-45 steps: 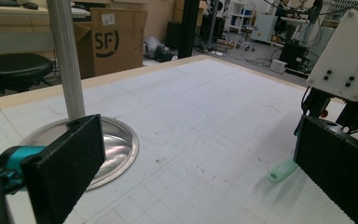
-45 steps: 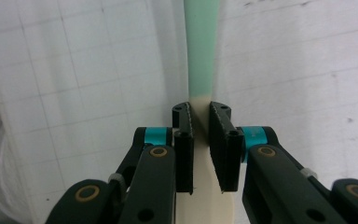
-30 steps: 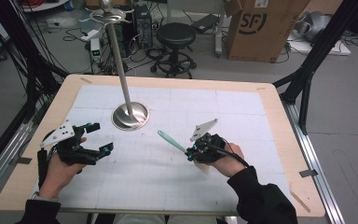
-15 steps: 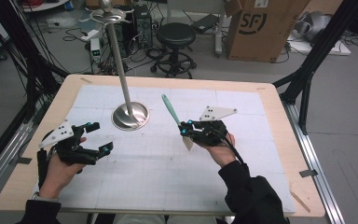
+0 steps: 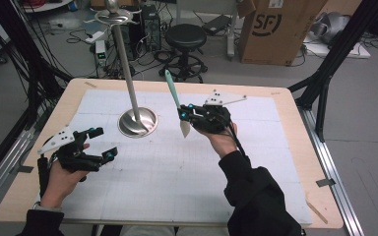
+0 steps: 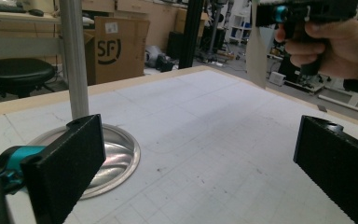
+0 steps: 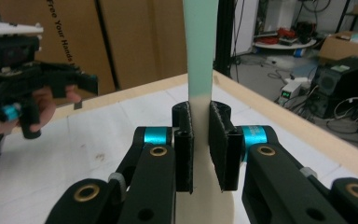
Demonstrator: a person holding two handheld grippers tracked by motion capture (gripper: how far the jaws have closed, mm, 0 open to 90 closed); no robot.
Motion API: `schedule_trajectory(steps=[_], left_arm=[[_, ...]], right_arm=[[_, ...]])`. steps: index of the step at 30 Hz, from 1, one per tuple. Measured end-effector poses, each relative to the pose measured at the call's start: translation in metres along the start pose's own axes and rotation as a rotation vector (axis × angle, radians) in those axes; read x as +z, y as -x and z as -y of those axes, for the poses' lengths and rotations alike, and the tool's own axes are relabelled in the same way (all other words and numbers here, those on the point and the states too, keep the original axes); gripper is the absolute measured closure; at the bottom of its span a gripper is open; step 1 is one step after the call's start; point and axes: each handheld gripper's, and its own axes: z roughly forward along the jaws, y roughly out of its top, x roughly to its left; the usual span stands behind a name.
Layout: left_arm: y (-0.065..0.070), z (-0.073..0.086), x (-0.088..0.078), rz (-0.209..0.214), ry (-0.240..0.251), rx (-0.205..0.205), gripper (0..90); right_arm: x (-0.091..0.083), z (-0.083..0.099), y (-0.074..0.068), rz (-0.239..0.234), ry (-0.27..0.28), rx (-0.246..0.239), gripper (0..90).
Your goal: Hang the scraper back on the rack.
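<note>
Right gripper holding mint-green-handled spatula with cream blade above tabletop, jaws clamping on it near blade. Left gripper resting low, jaws apart, gripping nothing. Risk: upright handle knocking polished steel pole stand, spatula twisting loose.

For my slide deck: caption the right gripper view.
Right gripper shut on an upright spatula with mint-green handle and cream blade, above the white gridded table mat.
</note>
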Motion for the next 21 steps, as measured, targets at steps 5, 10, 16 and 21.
schedule_trajectory(steps=[5,10,16,21], left_arm=[[0.002,0.001,0.001,0.0,-0.01,0.005,2.6],[0.002,0.0,-0.002,-0.005,-0.003,0.005,2.6],[0.001,0.0,-0.006,-0.013,0.004,0.0,2.6],[0.0,0.001,-0.01,-0.019,0.003,-0.004,2.6]], right_arm=[[0.014,-0.018,0.001,0.015,0.012,-0.008,80.6],[0.027,-0.038,0.006,0.025,0.039,0.001,80.6],[0.041,-0.062,0.007,0.051,0.064,-0.017,80.6],[0.049,-0.078,0.009,0.057,0.059,-0.038,80.6]])
